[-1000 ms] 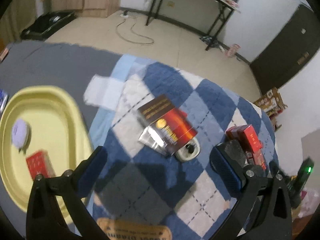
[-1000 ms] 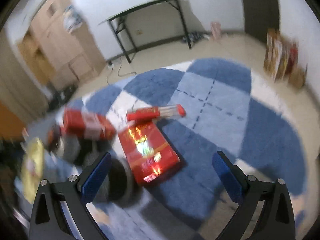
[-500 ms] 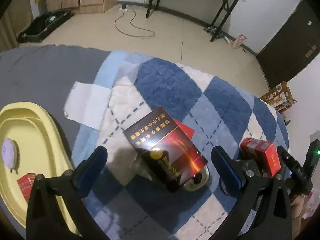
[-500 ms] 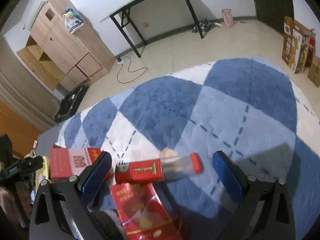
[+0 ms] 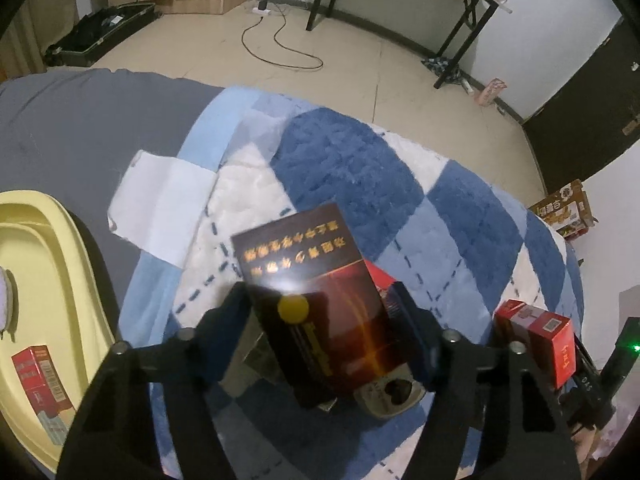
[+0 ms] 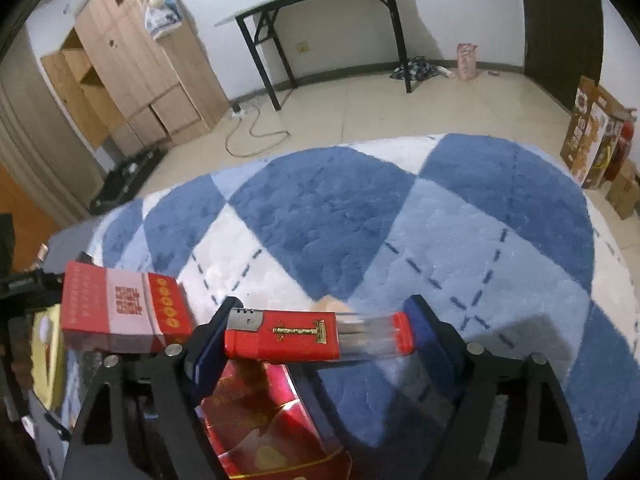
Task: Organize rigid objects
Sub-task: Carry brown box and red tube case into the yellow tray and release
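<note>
Left gripper [image 5: 320,312]: jaws closing, pads against both sides of one dark box [image 5: 316,300] over the rug [image 5: 348,160]. Right gripper [image 6: 316,332]: jaws closing on one red lighter [image 6: 300,336], pads at both ends. One yellow tray [image 5: 60,280] left, holding one red pack [image 5: 40,380]. Two further red packs: [image 6: 120,308], [image 6: 264,420].

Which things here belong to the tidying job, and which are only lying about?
Part of the job:
- dark box, between the left hand-held gripper pads, jaws closing
- red lighter, between the right hand-held gripper pads, jaws closing
- red packs
- yellow tray

Lying about:
- black desk
- wooden cabinet
- floor cable
</note>
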`<state>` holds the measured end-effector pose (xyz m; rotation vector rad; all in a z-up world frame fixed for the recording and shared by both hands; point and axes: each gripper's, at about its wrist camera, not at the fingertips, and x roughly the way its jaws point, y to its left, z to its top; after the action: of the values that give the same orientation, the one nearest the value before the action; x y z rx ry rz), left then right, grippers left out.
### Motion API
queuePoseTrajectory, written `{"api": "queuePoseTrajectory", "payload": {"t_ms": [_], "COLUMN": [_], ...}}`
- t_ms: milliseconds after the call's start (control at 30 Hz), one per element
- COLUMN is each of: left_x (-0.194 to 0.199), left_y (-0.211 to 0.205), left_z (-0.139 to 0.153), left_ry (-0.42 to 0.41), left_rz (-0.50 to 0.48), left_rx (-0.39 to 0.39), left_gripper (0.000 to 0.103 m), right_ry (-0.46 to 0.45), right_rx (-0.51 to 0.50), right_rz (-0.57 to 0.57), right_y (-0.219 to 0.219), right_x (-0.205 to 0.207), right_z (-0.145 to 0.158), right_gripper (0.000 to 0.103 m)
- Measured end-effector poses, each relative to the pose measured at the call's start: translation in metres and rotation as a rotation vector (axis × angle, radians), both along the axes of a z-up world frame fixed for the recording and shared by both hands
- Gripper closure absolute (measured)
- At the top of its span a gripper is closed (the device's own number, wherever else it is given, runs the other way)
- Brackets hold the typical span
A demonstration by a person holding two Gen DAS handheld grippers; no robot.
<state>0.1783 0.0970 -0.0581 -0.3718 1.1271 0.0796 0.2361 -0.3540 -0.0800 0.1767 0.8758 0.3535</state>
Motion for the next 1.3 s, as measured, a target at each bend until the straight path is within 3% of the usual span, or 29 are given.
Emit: {"api": "queuePoseTrajectory", "payload": {"t_ms": [167, 433, 700, 867, 1033, 1167, 1300], "left_x": [-0.011, -0.041, -0.101, -0.155, -0.198, -0.215, -0.220], "left_y": [-0.001, 0.002, 0.059, 0.131, 0.197, 0.221, 0.231], "left_z": [0.011, 0.055, 0.101, 0.114, 0.114, 0.096, 0.063], "left_ry": [-0.040, -0.162, -0.251, -0.243, -0.217, -0.184, -0.129], "left_rz": [-0.024, -0.080, -0.017, 0.076, 0.182, 0.198, 0.200], "left_rx": [-0.009, 0.037, 0.065, 0.137, 0.155, 0.164, 0.124], "left_gripper": [0.041, 0.042, 0.043, 0.043, 0.043, 0.043, 0.043], "right_ry": [-0.029, -0.136, -0.231, -0.285, -0.315, -0.306, -0.280], "right_rx": [-0.005, 0.001, -0.056, -0.029, -0.028, -0.042, -0.094], "right_rz": [-0.007, -0.043, 0.061, 0.201, 0.368, 0.506, 0.625], "right_y": [0.001, -0.015, 0.023, 0.094, 0.189, 0.267, 0.333], "right_x": [-0.009, -0.046, -0.099, -0.126, -0.158, -0.187, -0.208], "right_z": [0.004, 0.046, 0.089, 0.118, 0.129, 0.120, 0.102], "right_gripper": [0.021, 0.021, 0.021, 0.021, 0.021, 0.021, 0.021]}}
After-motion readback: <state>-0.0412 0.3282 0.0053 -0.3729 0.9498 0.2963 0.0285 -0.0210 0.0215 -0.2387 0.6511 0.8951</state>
